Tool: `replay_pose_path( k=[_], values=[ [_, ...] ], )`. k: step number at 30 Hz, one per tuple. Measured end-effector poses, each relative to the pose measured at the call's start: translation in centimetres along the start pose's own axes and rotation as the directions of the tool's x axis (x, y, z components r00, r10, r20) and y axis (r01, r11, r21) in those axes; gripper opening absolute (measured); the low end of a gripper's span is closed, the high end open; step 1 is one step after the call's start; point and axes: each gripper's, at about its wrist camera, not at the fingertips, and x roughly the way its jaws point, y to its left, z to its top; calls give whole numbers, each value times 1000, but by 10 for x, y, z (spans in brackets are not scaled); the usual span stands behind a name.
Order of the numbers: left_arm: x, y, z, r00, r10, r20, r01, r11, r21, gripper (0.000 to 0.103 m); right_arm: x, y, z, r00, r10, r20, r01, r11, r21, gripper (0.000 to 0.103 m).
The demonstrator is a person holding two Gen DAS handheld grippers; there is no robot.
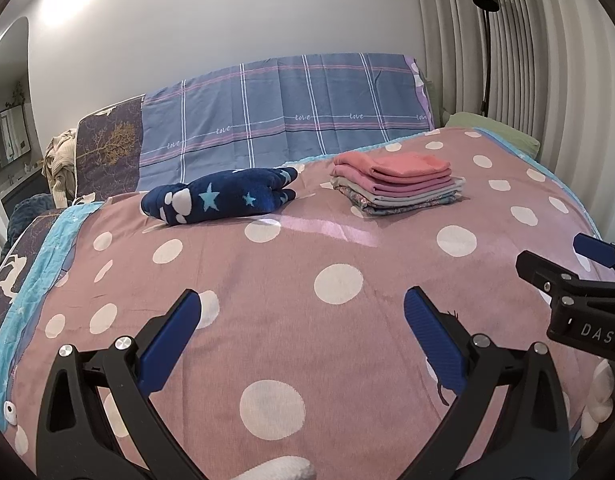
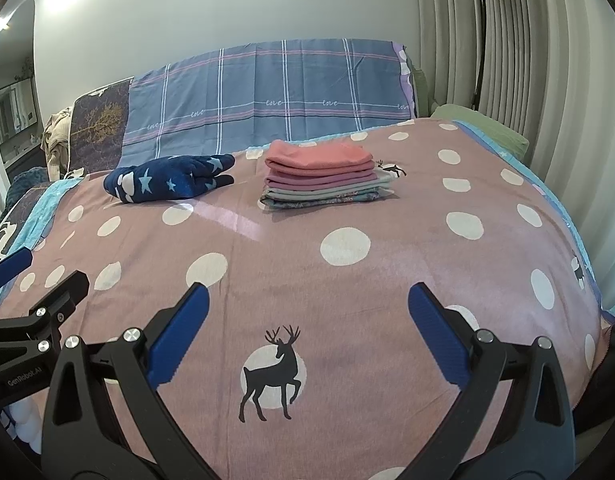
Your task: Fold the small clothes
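A neat stack of folded small clothes (image 1: 399, 184) (image 2: 323, 176), coral pink on top over mauve, grey and floral layers, lies at the far side of the bed. Left of it lies a folded navy fleece piece with stars and white clouds (image 1: 223, 196) (image 2: 171, 178). My left gripper (image 1: 301, 304) hovers open over the pink dotted bedspread, well short of both. My right gripper (image 2: 307, 300) is open too, empty, above a deer print. Each gripper shows at the edge of the other's view.
The pink spotted bedspread (image 1: 307, 248) (image 2: 387, 280) covers the bed. A blue plaid sheet (image 1: 275, 116) hangs over the headboard. A green pillow (image 2: 479, 128), a black floor lamp (image 2: 477, 20) and pleated curtains stand at the right. Beige laundry (image 1: 61, 160) is piled far left.
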Motion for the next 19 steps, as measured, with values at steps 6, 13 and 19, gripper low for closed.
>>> replay_pose_path(
  k=[6,13,19],
  values=[
    [1,0,-1,1000,6,2,-6,1000,2,102,0,0,-1,1000,0,-2,0,1000,1,101],
    [-1,0,-2,1000,5,4,-5,1000,2,102,1,1,-1,1000,0,-4,0,1000,3,101],
    [-1,0,-2,1000,5,2,-5,1000,1,102,1,2,-1,1000,2,-3,-2,1000,3,101]
  ],
)
